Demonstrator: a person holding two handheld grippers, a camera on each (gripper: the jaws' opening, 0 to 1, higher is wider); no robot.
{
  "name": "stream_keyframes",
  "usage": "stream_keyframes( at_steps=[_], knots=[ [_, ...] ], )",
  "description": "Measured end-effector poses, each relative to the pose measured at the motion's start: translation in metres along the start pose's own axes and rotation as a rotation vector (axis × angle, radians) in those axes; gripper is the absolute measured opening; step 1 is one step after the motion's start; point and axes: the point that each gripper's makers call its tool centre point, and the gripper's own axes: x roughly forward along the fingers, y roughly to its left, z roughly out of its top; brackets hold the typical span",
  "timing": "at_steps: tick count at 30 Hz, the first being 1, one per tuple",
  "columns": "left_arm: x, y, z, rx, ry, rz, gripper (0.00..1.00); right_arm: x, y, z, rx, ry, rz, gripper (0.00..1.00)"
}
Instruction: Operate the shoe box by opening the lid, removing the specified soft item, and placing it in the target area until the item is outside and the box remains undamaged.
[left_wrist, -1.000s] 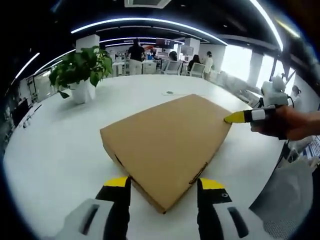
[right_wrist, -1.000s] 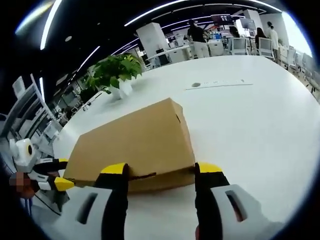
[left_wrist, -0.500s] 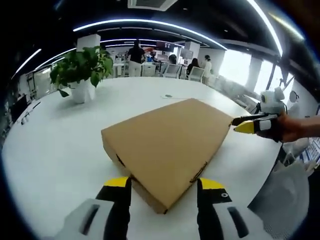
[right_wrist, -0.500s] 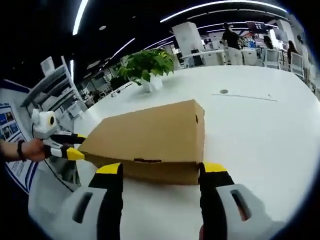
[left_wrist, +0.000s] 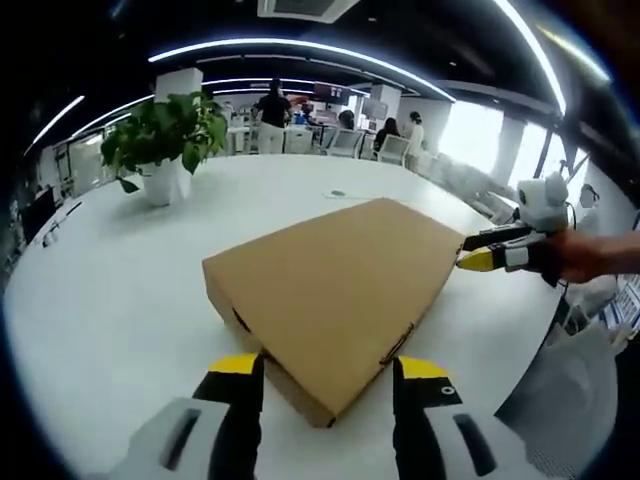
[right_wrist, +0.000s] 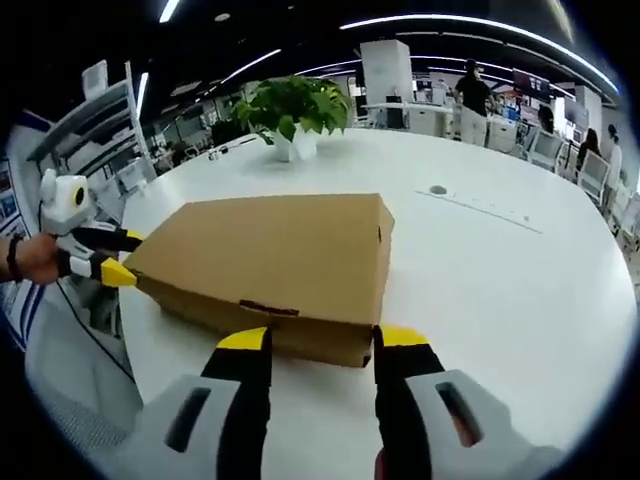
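Two grippers flank closed shoe box (left_wrist: 335, 292) | jaws apart

Left gripper view: you look forward along your left gripper (left_wrist: 326, 372), close over one corner of the closed shoe box (left_wrist: 335, 290).
Right gripper view: you look along your right gripper (right_wrist: 321, 347), close at a side wall of the box (right_wrist: 275, 262).
Facing: the two views face roughly opposite ways.
Shared: box, white table (left_wrist: 120, 270), potted plant (right_wrist: 290, 108).
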Motion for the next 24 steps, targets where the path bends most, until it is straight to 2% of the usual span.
stream_keyframes(
  at_steps=[9,20,24],
  knots=[
    [-0.007,-0.002,0.006,-0.035,-0.024,0.003,0.51,-0.007,0.002,0.008,0.014,-0.029,-0.008,0.37],
    [-0.024,-0.006,0.027,-0.113,-0.100,0.004,0.50,-0.021,0.004,0.027,0.057,-0.102,-0.017,0.36],
    [-0.029,-0.007,0.035,-0.117,-0.121,-0.002,0.49,-0.026,0.004,0.037,0.062,-0.122,-0.018,0.36]
  ],
)
